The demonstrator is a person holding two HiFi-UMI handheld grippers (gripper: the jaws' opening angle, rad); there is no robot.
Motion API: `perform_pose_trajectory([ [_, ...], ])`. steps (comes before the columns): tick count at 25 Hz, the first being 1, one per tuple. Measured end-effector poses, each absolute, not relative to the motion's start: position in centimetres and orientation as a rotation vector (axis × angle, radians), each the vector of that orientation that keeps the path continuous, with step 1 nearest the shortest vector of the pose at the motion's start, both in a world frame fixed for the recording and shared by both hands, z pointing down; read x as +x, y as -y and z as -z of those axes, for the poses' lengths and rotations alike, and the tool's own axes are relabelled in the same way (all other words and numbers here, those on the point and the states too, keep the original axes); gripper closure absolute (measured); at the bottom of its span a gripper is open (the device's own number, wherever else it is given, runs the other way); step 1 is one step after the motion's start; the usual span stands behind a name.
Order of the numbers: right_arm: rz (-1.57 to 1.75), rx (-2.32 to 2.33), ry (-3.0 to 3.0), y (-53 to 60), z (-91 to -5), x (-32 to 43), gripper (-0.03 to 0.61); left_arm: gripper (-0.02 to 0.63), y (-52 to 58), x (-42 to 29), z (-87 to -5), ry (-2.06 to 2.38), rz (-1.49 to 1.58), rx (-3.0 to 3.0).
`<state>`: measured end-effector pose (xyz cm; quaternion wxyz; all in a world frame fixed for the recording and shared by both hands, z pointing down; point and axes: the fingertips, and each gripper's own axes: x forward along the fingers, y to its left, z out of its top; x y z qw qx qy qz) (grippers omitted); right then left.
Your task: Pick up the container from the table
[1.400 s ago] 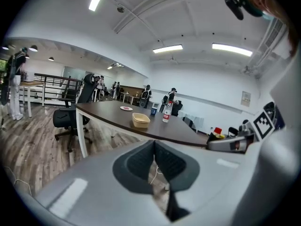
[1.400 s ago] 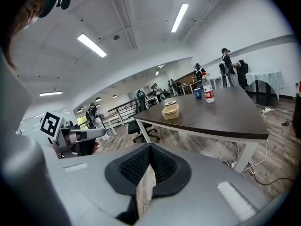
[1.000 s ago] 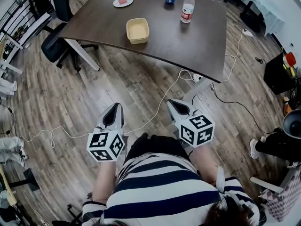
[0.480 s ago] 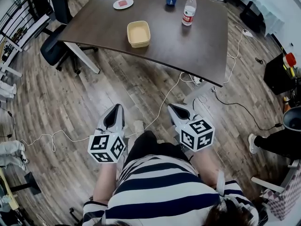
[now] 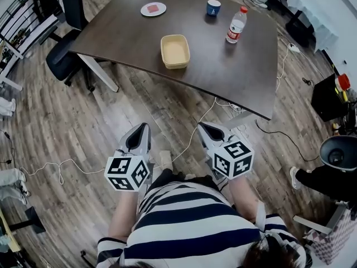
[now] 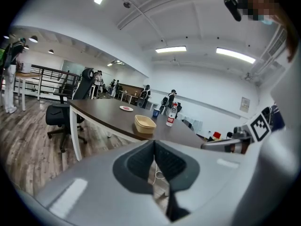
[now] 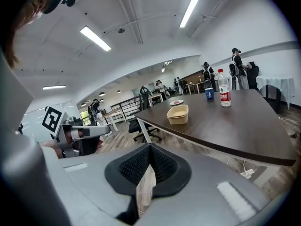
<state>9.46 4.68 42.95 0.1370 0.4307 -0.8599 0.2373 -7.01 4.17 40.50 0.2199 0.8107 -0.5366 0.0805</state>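
The container (image 5: 175, 51), a shallow pale-yellow tub, sits empty near the front edge of the dark brown table (image 5: 122, 29). It also shows in the left gripper view as the container (image 6: 145, 123) and in the right gripper view as the container (image 7: 178, 114). My left gripper (image 5: 141, 127) and right gripper (image 5: 202, 127) hang side by side over the wooden floor, well short of the table, both pointing toward it. The left gripper (image 6: 154, 143) and the right gripper (image 7: 149, 147) each have their jaw tips pressed together with nothing between them.
On the table behind the container stand a water bottle (image 5: 236, 25), a blue cup (image 5: 213, 7) and a small white plate (image 5: 153, 9). A black office chair (image 5: 61, 60) stands at the table's left end. A white cable (image 5: 192, 128) runs across the floor between the grippers. A person's leg (image 5: 323, 178) is at the right.
The table and container have come nearer and slid lower and to the right in the head view as both grippers moved forward together. The jaws stayed shut.
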Motion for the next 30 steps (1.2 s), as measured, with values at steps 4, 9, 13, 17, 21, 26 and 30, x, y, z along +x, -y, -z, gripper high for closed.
perform_pose_trajectory([
  [4,-0.672,1.243,2.479,-1.5,-43.0,7.3,0.580,0.614,-1.4,-9.1,-40.8,1.515,-0.262,2.262],
  [9,-0.646,1.233,2.463,1.4,-43.2,4.5,0.580,0.614,1.8,-11.5,-41.2,1.535,-0.318,2.297],
  [13,-0.615,1.258,2.454,3.8,-43.0,3.0,0.580,0.614,3.5,-12.5,-41.3,1.488,-0.343,2.334],
  [17,-0.574,1.266,2.445,5.2,-42.8,1.4,0.580,0.614,4.5,-14.1,-41.6,1.463,-0.340,2.332],
  [21,-0.549,1.260,2.417,6.3,-43.3,0.7,0.578,0.614,5.4,-15.0,-42.3,1.443,-0.330,2.321],
  [26,-0.527,1.258,2.400,7.8,-43.5,0.3,0.566,0.614,6.4,-15.2,-42.9,1.414,-0.320,2.320],
  [30,-0.514,1.243,2.404,9.9,-43.3,0.1,0.555,0.614,7.8,-15.3,-42.8,1.435,-0.325,2.311],
])
